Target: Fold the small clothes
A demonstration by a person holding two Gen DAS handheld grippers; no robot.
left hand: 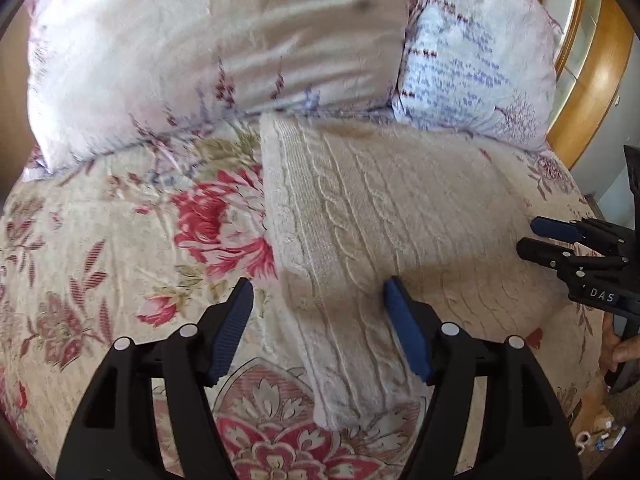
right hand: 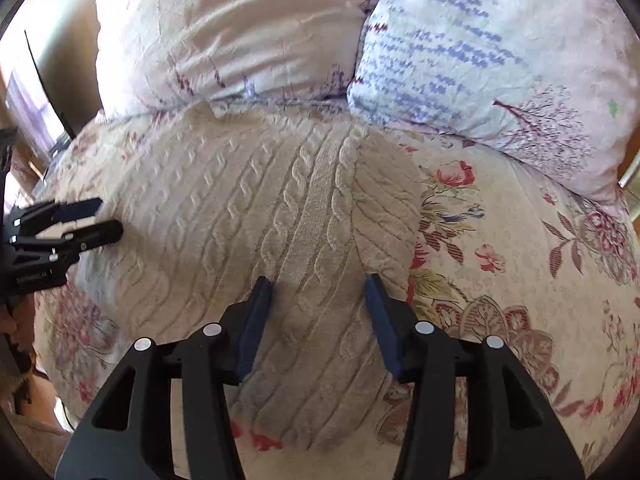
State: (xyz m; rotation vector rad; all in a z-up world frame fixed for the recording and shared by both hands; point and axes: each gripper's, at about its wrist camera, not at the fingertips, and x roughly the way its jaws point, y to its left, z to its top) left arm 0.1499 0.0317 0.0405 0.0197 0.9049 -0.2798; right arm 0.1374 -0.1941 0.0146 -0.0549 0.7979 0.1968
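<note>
A cream cable-knit sweater (left hand: 380,200) lies folded and flat on the floral bedspread (left hand: 100,240). In the left wrist view my left gripper (left hand: 318,284) hovers open over the sweater's near left edge, with nothing pinched between its blue pads. My right gripper (left hand: 530,236) shows at the sweater's right side, jaws apart. In the right wrist view the sweater (right hand: 240,200) fills the middle. There the right gripper (right hand: 318,280) stands open above its near right part, holding nothing. The left gripper (right hand: 109,218) is at the sweater's left edge, open.
Two pale printed pillows (left hand: 200,40) (left hand: 480,60) lie just beyond the sweater, also seen as pillows (right hand: 240,32) (right hand: 500,60). A wooden bed frame (left hand: 592,60) curves at the far right. A person's hand (left hand: 624,348) grips the right tool. Bedspread (right hand: 520,280) extends to the right.
</note>
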